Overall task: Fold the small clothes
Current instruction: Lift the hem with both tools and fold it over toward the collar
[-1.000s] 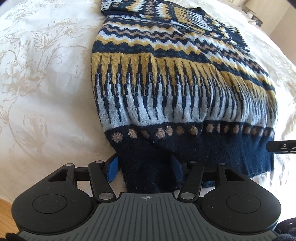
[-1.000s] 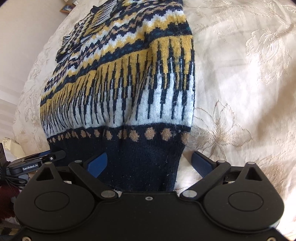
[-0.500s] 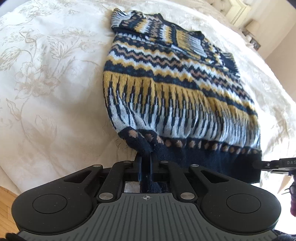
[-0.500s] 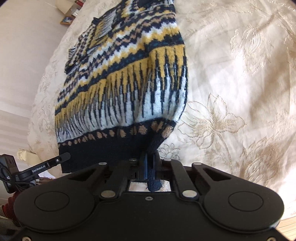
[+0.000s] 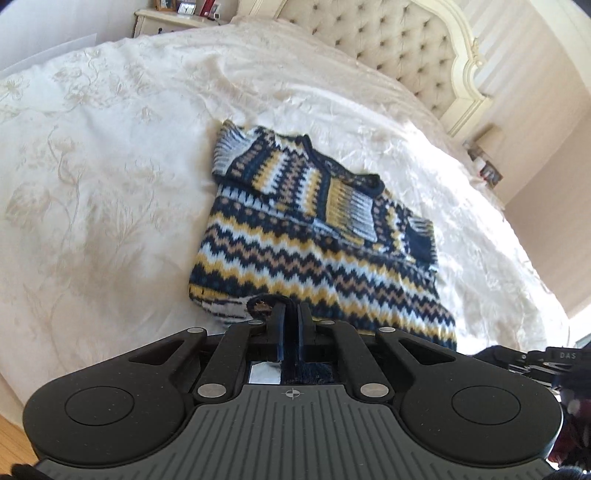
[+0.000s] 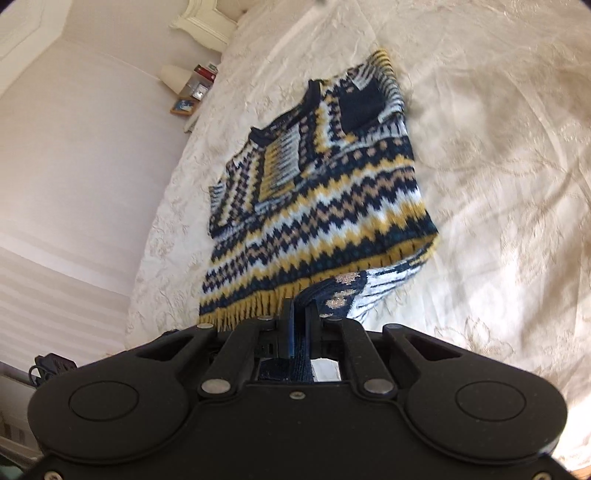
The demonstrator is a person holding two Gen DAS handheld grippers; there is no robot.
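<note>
A knitted sweater (image 5: 314, 236) with navy, yellow, white and tan zigzag bands lies on the bed, its sleeves folded across the chest. My left gripper (image 5: 291, 314) is shut on the navy hem at the sweater's left corner, lifted off the cover and carried over the body. In the right wrist view the same sweater (image 6: 325, 192) stretches away, and my right gripper (image 6: 300, 310) is shut on the hem's right corner, likewise raised. The lower part of the garment curls up under both grippers, so the hem band itself is mostly hidden.
A cream floral bedspread (image 5: 92, 177) covers the bed all around the sweater. A tufted headboard (image 5: 388, 48) stands at the far end, with a nightstand (image 5: 170, 18) on one side and a lamp and small items (image 6: 184, 79) on the other. The other gripper's tip (image 5: 546, 360) shows at right.
Both grippers went from open around the hem to shut on it, then lifted it and carried it toward the collar; the striped lower part has rolled under and much more bed shows.
</note>
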